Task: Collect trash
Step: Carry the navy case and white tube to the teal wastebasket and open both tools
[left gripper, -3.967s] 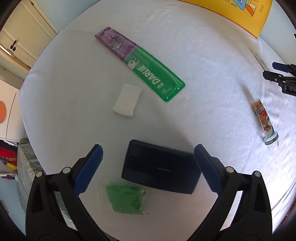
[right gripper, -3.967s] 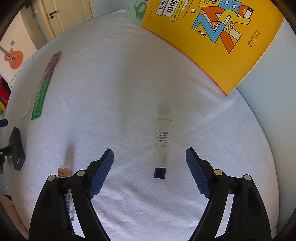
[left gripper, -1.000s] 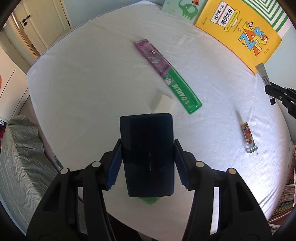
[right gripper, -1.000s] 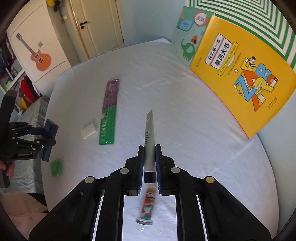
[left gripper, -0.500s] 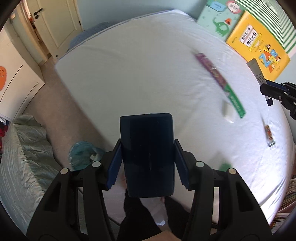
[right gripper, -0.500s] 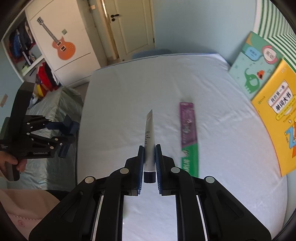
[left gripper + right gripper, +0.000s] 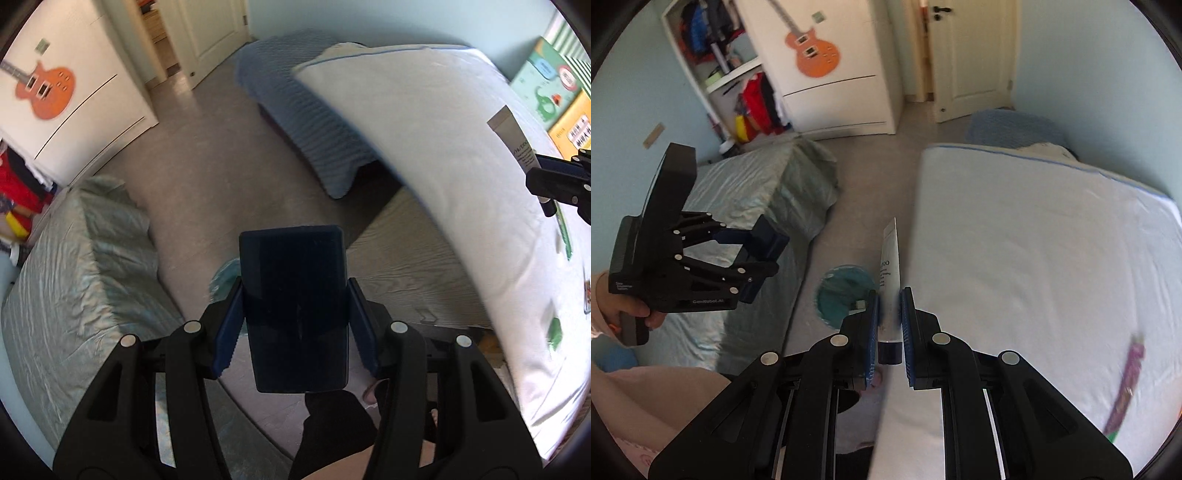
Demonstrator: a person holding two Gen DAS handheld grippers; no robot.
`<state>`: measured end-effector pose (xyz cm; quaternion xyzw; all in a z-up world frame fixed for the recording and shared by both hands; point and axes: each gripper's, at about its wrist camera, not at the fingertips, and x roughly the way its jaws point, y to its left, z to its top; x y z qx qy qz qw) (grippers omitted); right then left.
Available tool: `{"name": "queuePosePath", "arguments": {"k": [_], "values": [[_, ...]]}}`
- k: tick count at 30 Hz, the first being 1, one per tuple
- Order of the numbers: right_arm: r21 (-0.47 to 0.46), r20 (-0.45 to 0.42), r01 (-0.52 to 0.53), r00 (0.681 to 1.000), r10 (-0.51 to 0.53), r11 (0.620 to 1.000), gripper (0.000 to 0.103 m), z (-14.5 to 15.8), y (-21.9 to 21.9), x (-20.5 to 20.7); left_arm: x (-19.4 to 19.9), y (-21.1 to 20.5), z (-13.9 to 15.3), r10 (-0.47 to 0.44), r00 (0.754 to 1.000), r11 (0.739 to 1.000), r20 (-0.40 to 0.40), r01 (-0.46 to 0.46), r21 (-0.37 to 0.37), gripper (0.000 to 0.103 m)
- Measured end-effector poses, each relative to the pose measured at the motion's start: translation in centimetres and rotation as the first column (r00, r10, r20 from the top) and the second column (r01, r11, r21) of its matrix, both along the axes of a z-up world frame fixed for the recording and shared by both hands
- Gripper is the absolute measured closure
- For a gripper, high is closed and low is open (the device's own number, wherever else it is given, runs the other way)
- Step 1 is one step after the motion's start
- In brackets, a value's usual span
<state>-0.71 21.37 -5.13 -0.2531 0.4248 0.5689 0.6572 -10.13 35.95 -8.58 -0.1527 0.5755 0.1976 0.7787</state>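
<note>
Trash bin (image 7: 846, 291) lying just beyond my right tool (image 7: 889, 328); I am pinching the tube (image 7: 890, 273), left tool (image 7: 295, 317) gripping the dark box (image 7: 295, 306).

Four seconds ago both grippers hover open over the white bed (image 7: 1052, 258). Now the left gripper (image 7: 295, 328) clamps the flat dark navy rectangular box (image 7: 295, 314), the right gripper (image 7: 889, 332) pinches the white plastic tube (image 7: 890, 273), and both hang beyond the bed's edge above what looks like a teal round bin (image 7: 842, 291) on the floor.
</note>
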Motion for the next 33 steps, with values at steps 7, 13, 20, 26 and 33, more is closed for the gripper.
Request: {"name": "queuePosePath", "arguments": {"k": [7, 13, 20, 26, 33], "values": [[-0.023, -0.030, -0.162, 0.987, 0.161, 0.987, 0.090, -0.8, 7.1, -3.5, -4.2, 5.2, -1.4, 0.127, 0.991, 0.992, -0.030, -0.127, -0.012, 0.052], [-0.052, -0.052, -0.272, 0.962, 0.270, 0.961, 0.090, -1.7, 11.6, -5.8, -6.9, 8.0, -2.6, 0.212, 0.976, 0.976, -0.048, -0.213, -0.031, 0.052], [-0.089, -0.070, -0.370, 0.929, 0.364, 0.925, 0.090, -2.9, 15.3, -8.3, -9.0, 10.6, -4.2, 0.260, 0.963, 0.963, -0.065, -0.263, -0.050, 0.052], [-0.109, -0.082, -0.416, 0.909, 0.409, 0.903, 0.090, -3.6, 17.2, -9.8, -10.2, 12.1, -4.9, 0.284, 0.956, 0.956, -0.077, -0.289, -0.054, 0.052], [-0.126, -0.097, -0.443, 0.896, 0.434, 0.887, 0.090, -4.2, 18.0, -10.6, -10.7, 13.0, -5.6, 0.292, 0.952, 0.953, -0.092, -0.298, -0.056, 0.052]]}}
